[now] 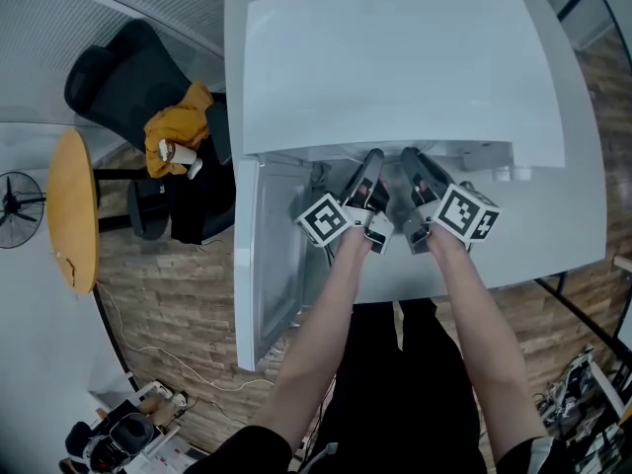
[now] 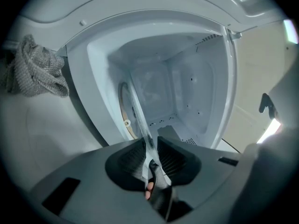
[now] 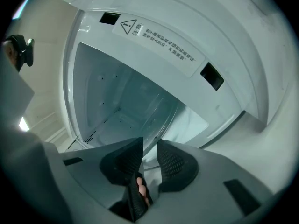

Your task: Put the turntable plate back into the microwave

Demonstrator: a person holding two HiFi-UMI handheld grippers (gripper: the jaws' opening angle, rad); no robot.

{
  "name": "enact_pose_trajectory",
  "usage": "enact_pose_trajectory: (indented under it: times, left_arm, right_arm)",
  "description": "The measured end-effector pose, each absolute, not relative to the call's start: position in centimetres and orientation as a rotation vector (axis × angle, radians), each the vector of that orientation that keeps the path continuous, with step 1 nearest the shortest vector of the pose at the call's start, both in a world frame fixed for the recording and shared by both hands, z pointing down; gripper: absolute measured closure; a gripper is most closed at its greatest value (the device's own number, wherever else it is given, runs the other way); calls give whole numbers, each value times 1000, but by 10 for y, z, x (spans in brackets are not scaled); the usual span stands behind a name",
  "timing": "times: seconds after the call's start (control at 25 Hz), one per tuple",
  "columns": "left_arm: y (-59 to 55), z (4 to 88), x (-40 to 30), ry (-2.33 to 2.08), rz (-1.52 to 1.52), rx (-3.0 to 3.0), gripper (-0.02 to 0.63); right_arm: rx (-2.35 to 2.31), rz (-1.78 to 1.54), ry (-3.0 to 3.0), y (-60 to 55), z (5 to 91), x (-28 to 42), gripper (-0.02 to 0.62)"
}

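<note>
Left gripper (image 2: 150, 148): jaws pinch the near rim of the turntable plate (image 2: 138, 117) at the microwave (image 1: 395, 57) mouth. The plate extends ahead into the microwave cavity and looks still clear of the roller ring (image 2: 122, 107). Right gripper (image 3: 148, 155): pinches the same rim, just beside the left. Both are equally near the cavity.

Within microwave (image 1: 395, 67) opening, turntable plate (image 2: 140, 120)
</note>
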State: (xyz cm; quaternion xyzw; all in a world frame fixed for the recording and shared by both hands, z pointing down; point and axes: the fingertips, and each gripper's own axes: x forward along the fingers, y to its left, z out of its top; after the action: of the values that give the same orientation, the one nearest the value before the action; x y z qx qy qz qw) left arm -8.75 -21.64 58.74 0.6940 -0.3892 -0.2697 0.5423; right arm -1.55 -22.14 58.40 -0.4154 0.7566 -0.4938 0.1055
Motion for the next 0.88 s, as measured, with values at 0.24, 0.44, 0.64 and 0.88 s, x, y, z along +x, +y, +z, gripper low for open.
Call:
enact_pose_trajectory:
  times: [0.24, 0.44, 0.64, 0.88]
  left_arm:
    - [-223, 586, -92, -937, -641, 1677, 534]
    - [-230, 584, -95, -950, -637, 1679, 532]
    - [-237, 578, -97, -965, -618, 1663, 528]
    - [-237, 576, -96, -1018, -480, 1683, 510]
  right_arm:
    - [-1210, -1429, 2246, -230, 578, -20, 494]
    - [-1204, -1435, 2234, -236, 577, -24, 491]
    - [-1212, -1446, 2227, -243, 574, -27, 491]
    - [-1229, -1472, 2164, -248, 571, -28, 500]
